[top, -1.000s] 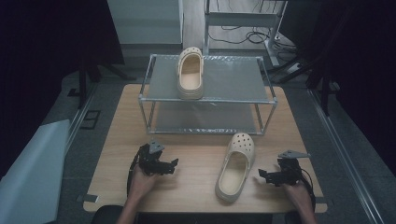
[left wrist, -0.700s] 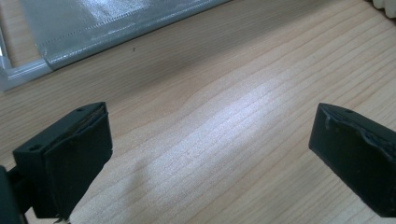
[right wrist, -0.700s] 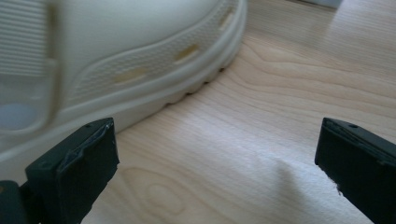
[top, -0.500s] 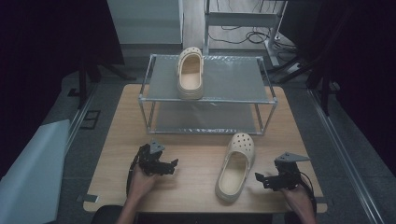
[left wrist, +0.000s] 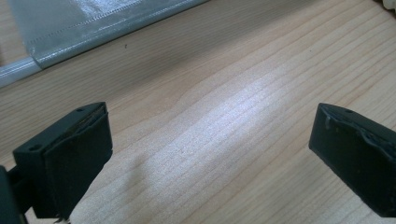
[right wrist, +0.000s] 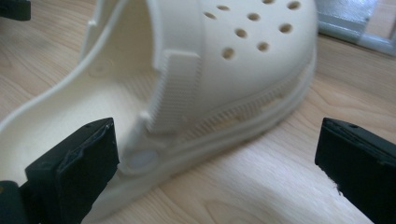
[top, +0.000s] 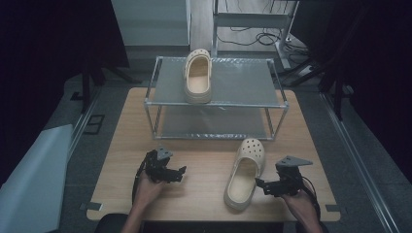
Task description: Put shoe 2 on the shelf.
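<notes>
Lying on the table (top: 121, 145) in front of the rack (top: 272, 104), just beside the right claw (top: 261, 185): a foam shoe (top: 245, 174), probably light, springy, a little slick. Spread wide, holding nothing, both right and left claw (top: 180, 174). Best pinched at the side wall near the strap (right wrist: 175, 88), firmly enough.

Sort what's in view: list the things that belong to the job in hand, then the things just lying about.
Part of the job:
- clog on the table, beside the open right gripper
- matching clog on the rack's top shelf
- metal rack
- left gripper, open over bare wood

Just lying about:
- cables on the floor behind the rack
- white panel left of the table
</notes>
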{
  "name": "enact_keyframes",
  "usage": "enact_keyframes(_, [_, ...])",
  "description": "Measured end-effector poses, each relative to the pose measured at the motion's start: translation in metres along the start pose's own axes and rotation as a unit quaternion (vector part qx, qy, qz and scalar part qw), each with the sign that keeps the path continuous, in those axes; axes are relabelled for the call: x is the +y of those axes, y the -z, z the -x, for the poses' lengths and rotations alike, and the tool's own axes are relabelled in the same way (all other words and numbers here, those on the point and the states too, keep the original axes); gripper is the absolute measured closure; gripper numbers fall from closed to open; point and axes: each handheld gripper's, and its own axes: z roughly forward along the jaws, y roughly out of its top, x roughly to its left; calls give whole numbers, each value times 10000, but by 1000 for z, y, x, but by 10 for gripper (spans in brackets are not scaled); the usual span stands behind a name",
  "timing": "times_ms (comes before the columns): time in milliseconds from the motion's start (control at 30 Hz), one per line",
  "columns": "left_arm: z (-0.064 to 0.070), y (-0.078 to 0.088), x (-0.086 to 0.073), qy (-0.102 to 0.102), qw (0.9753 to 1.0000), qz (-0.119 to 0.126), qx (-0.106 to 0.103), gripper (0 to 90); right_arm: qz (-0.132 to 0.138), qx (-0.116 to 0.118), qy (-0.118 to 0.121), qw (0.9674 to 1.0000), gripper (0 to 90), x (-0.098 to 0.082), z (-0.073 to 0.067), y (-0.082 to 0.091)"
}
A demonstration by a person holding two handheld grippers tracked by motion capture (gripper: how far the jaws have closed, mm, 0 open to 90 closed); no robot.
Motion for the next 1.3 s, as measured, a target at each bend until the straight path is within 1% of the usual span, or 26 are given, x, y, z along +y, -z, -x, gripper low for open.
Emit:
enact_keyframes(133, [0,-1,0,-3,10000,-3,-26,0,-107,-111,42,9999,0,7,-13,-12])
enact_keyframes(233, [1,-1,0,-9,10000,-15,-36,0,-253,-292,87,9992,0,9,-18,-21])
enact_keyframes(300, [1,-2,0,-15,10000,-21,-48,0,-383,-431,140,9982,0,8,-19,-25])
enact_keyframes(367, [1,-2,0,-18,10000,-26,-46,0,-397,-381,-5,9985,0,6,-16,-25])
enact_keyframes(400, [1,-2,0,-15,10000,-28,-46,0,-404,-371,-39,9985,0,6,-15,-24])
enact_keyframes(433, [1,-2,0,-10,10000,-26,-45,0,-442,-473,37,9979,0,5,-13,-21])
enact_keyframes(500, [1,-2,0,-6,10000,-25,-47,0,-470,-514,52,9976,0,5,-11,-19])
enact_keyframes(533, [1,-2,0,-7,10000,-25,-46,0,-502,-597,62,9969,0,5,-9,-16])
enact_keyframes(633, [1,-1,0,9,10000,-21,-50,0,-531,-714,49,9960,0,2,-1,-11])
enact_keyframes(800, [1,-2,0,14,10000,-26,-55,0,-544,-880,-89,9946,0,-2,17,-2])
enact_keyframes(833, [1,-2,0,15,10000,-26,-59,0,-525,-988,-142,9936,0,-3,24,1])
enact_keyframes(867, [1,-2,0,17,10000,-25,-63,0,-525,-988,-142,9936,0,-3,24,1])
enact_keyframes(933, [1,-2,0,28,10000,-27,-76,0,-505,-1095,-195,9925,0,-5,32,3])
enact_keyframes(1000, [1,-2,0,38,10000,-28,-78,0,-498,-1148,-284,9917,0,-5,38,4])
enact_keyframes(1067, [1,-2,0,40,10000,-23,-75,0,-528,-1166,-405,9909,5,-4,40,4])
enact_keyframes(1100, [1,-2,0,39,10000,-25,-69,0,-532,-1158,-441,9909,26,-4,40,3])
enact_keyframes(1200, [1,-2,0,33,10000,-35,-58,0,-453,-1081,-522,9917,137,1,37,1])
enact_keyframes(1233, [0,-2,0,38,10000,-35,-56,0,-439,-1042,-544,9921,156,3,36,0])
enact_keyframes(1267, [0,-2,0,46,10000,-49,-51,0,-452,-1020,-569,9921,204,5,35,-2])
enact_keyframes(1300, [0,-2,0,54,10000,-42,-58,0,-468,-1004,-604,9920,226,7,34,-3])
